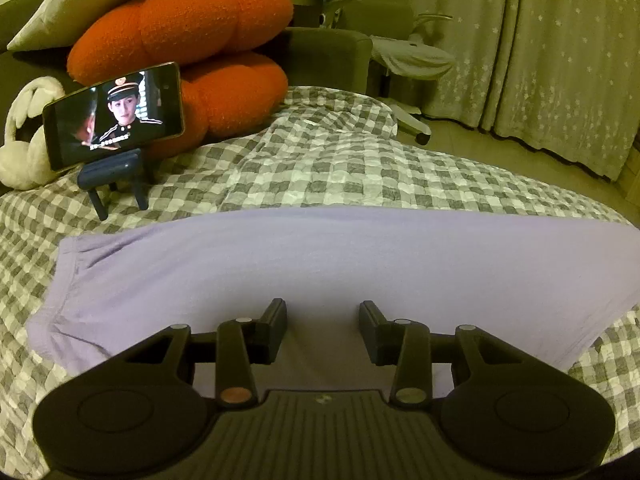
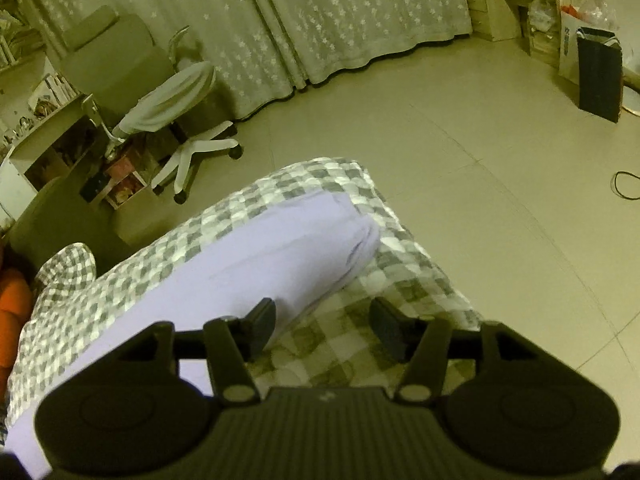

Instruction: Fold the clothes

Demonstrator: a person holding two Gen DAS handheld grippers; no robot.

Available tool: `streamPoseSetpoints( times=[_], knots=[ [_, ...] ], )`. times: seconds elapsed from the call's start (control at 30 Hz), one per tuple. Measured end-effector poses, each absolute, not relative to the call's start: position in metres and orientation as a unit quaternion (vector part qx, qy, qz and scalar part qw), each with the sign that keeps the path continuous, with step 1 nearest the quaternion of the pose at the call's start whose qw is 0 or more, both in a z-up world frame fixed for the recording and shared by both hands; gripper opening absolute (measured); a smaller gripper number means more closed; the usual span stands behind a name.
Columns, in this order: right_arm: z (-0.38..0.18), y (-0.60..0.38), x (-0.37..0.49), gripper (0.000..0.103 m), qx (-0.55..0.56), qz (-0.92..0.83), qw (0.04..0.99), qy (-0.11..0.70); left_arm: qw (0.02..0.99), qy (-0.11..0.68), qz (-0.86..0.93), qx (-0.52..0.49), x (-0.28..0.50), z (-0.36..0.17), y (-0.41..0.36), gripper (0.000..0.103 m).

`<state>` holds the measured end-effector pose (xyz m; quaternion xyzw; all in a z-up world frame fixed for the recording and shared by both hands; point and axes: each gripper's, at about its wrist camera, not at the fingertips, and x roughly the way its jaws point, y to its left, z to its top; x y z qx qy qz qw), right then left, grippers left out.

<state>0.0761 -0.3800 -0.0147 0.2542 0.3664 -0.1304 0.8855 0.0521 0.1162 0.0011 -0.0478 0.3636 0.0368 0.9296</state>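
Observation:
A lavender garment lies flat in a long folded band across the grey-and-white checked bed cover. My left gripper is open and empty, hovering over the garment's near edge. In the right wrist view the same garment runs toward the bed's far corner, its end rounded and layered. My right gripper is open and empty, above the garment's near edge and the checked cover; its left finger is over the lavender cloth.
A phone on a dark stand plays video at the left, in front of orange cushions and a white plush. An office chair, star-print curtains and a dark bag stand on the floor beyond the bed.

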Motion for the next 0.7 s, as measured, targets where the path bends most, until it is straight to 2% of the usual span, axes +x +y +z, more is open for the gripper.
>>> streamPoseSetpoints(
  times=[0.27, 0.47, 0.7],
  knots=[
    [-0.017, -0.387, 0.073, 0.06, 0.268, -0.134, 0.883, 0.362, 0.929, 0.363, 0.037, -0.055, 0.051, 0.001, 0.119, 0.039],
    [-0.019, -0.384, 0.075, 0.069, 0.267, -0.132, 0.885, 0.358, 0.93, 0.362, 0.038, -0.049, 0.05, 0.0, 0.117, 0.04],
    [-0.021, -0.393, 0.072, 0.068, 0.303, -0.137, 0.876, 0.35, 0.925, 0.37, 0.028, -0.076, 0.047, 0.004, 0.121, 0.04]
  ],
)
